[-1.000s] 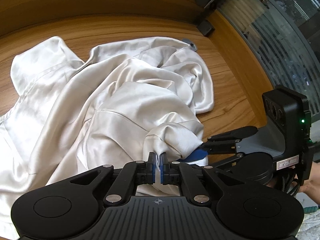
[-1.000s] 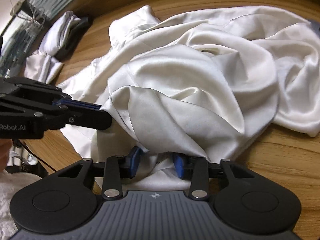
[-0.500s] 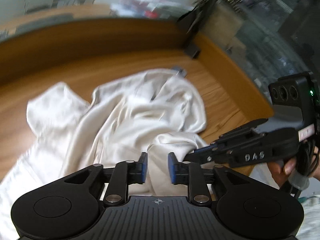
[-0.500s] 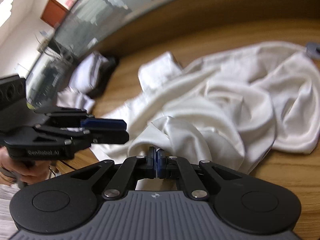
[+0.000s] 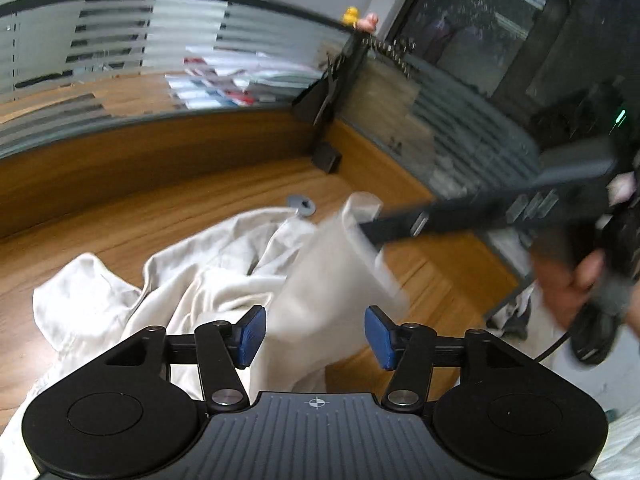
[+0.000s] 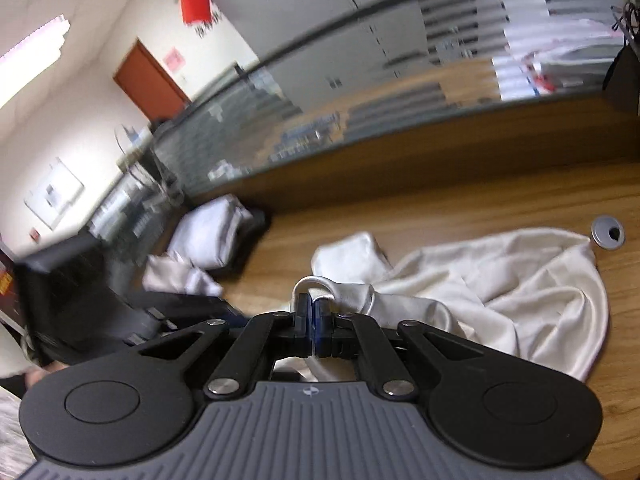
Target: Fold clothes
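Garment (image 6: 500, 300) x1: R gripper (image 6: 313, 322) pinching, L gripper (image 5: 316, 334) agape.

Right tool (image 5: 372, 228) motion-blurred, cloth-covered tip.

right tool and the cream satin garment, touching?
Touching. In the right wrist view the right tool has its blue pads pressed together on a fold of the cream satin garment, which loops out just above them.

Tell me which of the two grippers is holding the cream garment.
The right gripper: its blue pads are pinched shut on a fold of the cream garment. The left gripper stands wide open.
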`<state>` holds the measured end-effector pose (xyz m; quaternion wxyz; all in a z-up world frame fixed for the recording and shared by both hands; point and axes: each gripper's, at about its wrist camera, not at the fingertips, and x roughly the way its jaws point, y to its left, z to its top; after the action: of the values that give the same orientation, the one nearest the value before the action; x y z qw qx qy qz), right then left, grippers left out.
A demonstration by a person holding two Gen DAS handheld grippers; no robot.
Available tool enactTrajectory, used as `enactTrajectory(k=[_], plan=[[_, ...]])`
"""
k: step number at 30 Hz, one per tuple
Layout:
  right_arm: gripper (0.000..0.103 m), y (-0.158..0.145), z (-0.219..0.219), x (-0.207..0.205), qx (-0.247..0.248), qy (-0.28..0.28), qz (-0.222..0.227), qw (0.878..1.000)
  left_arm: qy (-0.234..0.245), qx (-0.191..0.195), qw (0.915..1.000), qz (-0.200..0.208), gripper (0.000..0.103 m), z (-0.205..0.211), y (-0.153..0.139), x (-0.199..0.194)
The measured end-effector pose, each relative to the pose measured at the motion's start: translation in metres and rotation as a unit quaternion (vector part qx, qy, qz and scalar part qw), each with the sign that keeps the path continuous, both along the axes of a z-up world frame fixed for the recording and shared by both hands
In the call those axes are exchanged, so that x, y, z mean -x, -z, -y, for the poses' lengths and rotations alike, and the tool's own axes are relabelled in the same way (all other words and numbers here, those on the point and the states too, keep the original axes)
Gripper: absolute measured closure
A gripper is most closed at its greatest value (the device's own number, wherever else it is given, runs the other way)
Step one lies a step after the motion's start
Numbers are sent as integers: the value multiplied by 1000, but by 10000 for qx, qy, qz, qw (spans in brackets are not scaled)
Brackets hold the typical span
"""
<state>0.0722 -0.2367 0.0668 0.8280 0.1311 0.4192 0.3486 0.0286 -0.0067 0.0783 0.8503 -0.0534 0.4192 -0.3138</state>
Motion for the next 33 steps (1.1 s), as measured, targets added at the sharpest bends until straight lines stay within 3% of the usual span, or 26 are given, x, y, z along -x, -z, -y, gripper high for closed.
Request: enactTrajectory(k=[1, 2, 3, 5, 7, 9, 11, 13, 16, 21, 26, 28, 29, 30, 33], plan=[[102, -4, 1, 0, 42, 2, 59, 10000, 15, -40, 10000, -51, 43, 1, 5, -1], [102, -4, -2, 0, 500, 21, 175, 9986, 27, -81, 9999, -103, 42, 2, 10, -1], [102, -4, 1, -1, 519, 64, 140, 9985, 38, -121, 9998, -155, 42, 2, 16, -2], [102, -5, 19, -1, -58, 172, -157, 9997, 57, -238, 9995, -223, 42, 6, 25, -2], [102, -8, 23, 4, 453, 212, 2, 9987, 57, -287, 9993, -253, 42, 9, 30, -1], [102, -8, 38, 7, 74, 312, -201, 9993, 73, -219, 9994, -263, 42, 10, 30, 0], [102, -8, 40, 10, 622, 410, -70, 9972, 101, -148, 9995, -248, 42, 11, 28, 1], [102, -6, 47, 9, 446, 484, -168, 9977, 139, -76, 9997, -195, 42, 12, 23, 2], [102, -1, 40, 13, 596, 463, -126, 9971, 186, 115, 9997, -122, 42, 15, 12, 4], [102, 16, 9, 4, 132, 197, -468, 9986, 122, 295, 9995, -80, 42, 18, 1, 2], [102, 34, -29, -5, -156, -34, -775, 9969, -454, 195, 9982, -343, 42, 12, 11, -8], [101, 38, -42, -8, -214, -130, -833, 9962, -681, 137, 9967, -425, 54, 6, 19, -11], [101, 39, -46, -8, -261, -146, -868, 9958, -765, 102, 9960, -447, 80, 3, 22, -12], [101, 41, -49, -11, -224, -150, -891, 9957, -854, 58, 9951, -492, 94, -1, 26, -14], [96, 47, -53, -16, -114, -164, -956, 9952, -1084, 92, 9918, -664, 99, -14, 38, -16]])
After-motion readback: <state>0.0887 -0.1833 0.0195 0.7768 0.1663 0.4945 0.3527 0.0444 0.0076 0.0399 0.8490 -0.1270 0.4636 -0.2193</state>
